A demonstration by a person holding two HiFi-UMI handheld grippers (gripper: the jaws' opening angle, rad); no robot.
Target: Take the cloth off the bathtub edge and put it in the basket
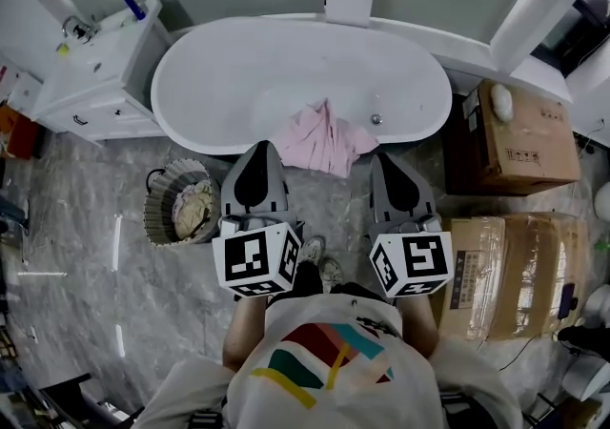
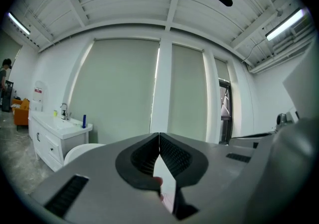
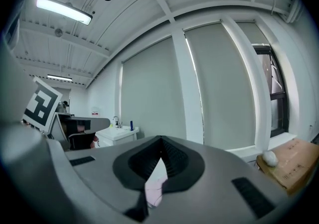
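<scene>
A pink cloth [image 1: 324, 138] hangs crumpled over the near edge of the white bathtub [image 1: 229, 65], partly inside and partly down the outer wall. A round wicker basket [image 1: 160, 213] with pale fabric in it stands on the floor left of the cloth. My left gripper [image 1: 259, 145] is shut and empty, its tip just left of the cloth near the tub wall. My right gripper [image 1: 384, 157] is shut and empty, just right of the cloth. In the left gripper view the jaws [image 2: 159, 137] meet, with pink cloth [image 2: 167, 199] showing below. The right gripper [image 3: 160, 142] also shows cloth [image 3: 153, 191] under its closed tips.
A white vanity [image 1: 95, 74] with a sink stands left of the tub. Cardboard boxes [image 1: 519, 136] [image 1: 505, 265] are stacked on the right. Grey marble floor [image 1: 114, 265] lies around the basket. My feet [image 1: 319, 270] stand between the grippers.
</scene>
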